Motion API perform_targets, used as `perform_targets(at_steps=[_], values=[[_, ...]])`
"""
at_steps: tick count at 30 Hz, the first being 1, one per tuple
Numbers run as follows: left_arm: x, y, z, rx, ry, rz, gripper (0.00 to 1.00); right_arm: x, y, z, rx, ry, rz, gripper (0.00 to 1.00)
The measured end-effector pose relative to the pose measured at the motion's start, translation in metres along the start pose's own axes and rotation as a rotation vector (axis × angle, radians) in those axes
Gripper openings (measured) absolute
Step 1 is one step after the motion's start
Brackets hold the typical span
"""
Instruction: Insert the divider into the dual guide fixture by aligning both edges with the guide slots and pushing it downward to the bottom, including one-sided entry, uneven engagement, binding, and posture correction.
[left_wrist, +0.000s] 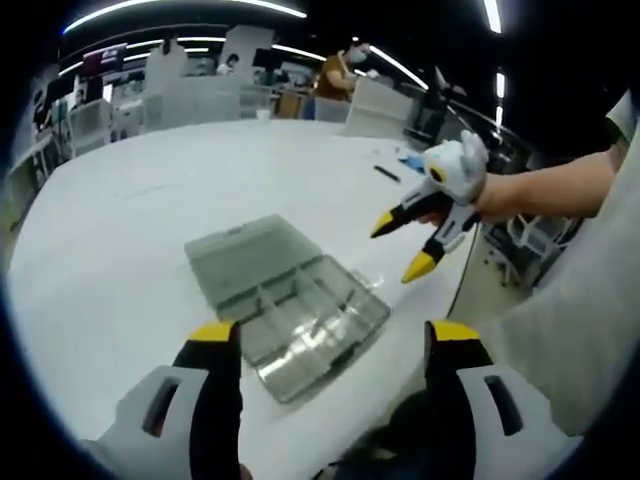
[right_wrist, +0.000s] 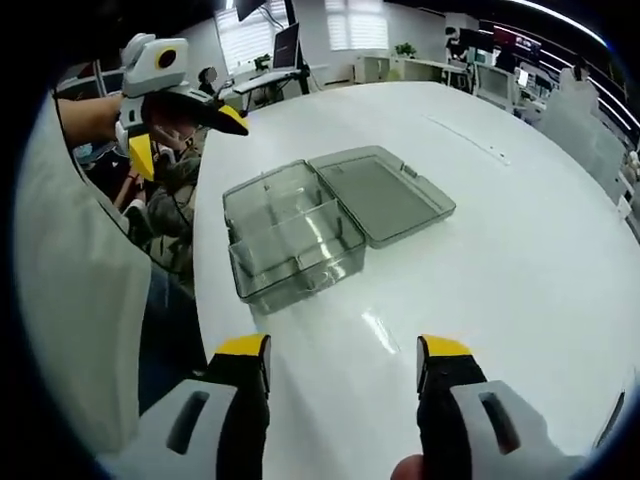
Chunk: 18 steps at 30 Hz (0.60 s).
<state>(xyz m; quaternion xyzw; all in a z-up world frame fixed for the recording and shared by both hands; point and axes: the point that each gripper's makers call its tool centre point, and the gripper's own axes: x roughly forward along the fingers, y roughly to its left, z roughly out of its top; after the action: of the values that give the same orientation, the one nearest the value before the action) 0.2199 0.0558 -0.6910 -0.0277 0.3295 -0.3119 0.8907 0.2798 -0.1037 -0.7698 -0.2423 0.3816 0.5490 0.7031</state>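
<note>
well, a clear, grey-tinted plastic compartment box (left_wrist: 300, 315) lies near the edge of a smooth, glossy white table (left_wrist: 130, 200), its flat hinged lid (left_wrist: 245, 255) folded fully open beside it. thin translucent walls split the tray into rectangular cells. whether a loose divider sits among them cannot be told. the left gripper (left_wrist: 335, 335), yellow-tipped on black jaws with a pale grey body, hovers wide open and empty short of the box. the right gripper (left_wrist: 405, 245) hangs above the table edge, jaws parted, holding nothing.
</note>
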Motion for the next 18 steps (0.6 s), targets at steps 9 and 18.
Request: perform_targets(at_steps=[9, 18], values=[[-0.001, 0.003, -0.001, -0.005, 0.005, 0.009, 0.72, 0.008, -0.001, 0.001, -0.031, 0.019, 0.020, 0.53], [-0.001, 0.005, 0.004, -0.004, 0.000, 0.017, 0.72, 0.014, -0.001, 0.004, -0.052, 0.027, 0.039, 0.51]])
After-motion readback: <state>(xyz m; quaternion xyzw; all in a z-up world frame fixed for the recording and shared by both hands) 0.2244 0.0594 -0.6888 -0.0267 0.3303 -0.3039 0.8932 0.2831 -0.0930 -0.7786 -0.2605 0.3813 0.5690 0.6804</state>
